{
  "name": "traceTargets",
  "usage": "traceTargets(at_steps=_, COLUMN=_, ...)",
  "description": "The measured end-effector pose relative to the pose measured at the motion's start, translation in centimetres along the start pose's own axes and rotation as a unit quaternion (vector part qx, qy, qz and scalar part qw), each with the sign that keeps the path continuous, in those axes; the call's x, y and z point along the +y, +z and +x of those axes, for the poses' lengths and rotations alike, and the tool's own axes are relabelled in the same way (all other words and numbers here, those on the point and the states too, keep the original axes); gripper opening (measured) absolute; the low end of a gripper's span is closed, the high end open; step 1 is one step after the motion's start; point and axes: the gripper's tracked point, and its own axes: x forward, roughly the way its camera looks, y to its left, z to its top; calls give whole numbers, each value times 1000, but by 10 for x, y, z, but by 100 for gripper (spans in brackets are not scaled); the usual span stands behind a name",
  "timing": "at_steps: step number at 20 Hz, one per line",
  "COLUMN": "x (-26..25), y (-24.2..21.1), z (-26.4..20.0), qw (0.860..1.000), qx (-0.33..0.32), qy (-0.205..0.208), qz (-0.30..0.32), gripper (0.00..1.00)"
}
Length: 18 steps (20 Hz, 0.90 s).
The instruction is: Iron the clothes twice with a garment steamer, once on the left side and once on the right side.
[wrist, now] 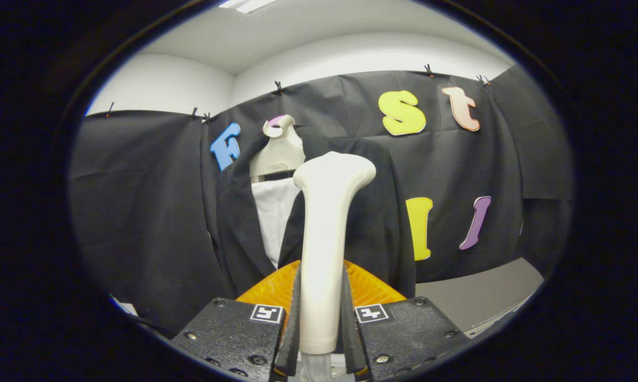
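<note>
Jacket (pixel 244 223): hung dark on a pale mannequin (pixel 279 151), open over a white shirt (pixel 273 212); just beyond the fingers
Steamer (pixel 324 239): stood upright between the fingers; head level with the jacket's chest
Gripper (pixel 321 339): both fingers pressed on the steamer's handle
Orange base (pixel 372 286): lay behind the handle

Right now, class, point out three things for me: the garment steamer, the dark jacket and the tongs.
garment steamer (pixel 323 249), gripper view, on its pale handle, clamped between the fingers.
dark jacket (pixel 374 223), gripper view, on the front panel beyond the steamer.
tongs (pixel 321 334), gripper view, midway between the fingertips.
</note>
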Motion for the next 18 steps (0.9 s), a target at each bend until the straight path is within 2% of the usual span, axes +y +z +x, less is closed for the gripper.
traceTargets(at_steps=7, x=-16, y=-44, z=-11, qw=999, qx=32, qy=-14, qz=2, gripper=36)
traceTargets(at_steps=18, x=-15, y=-143, z=-24, qw=994, qx=108, qy=-15, qz=-14, gripper=37)
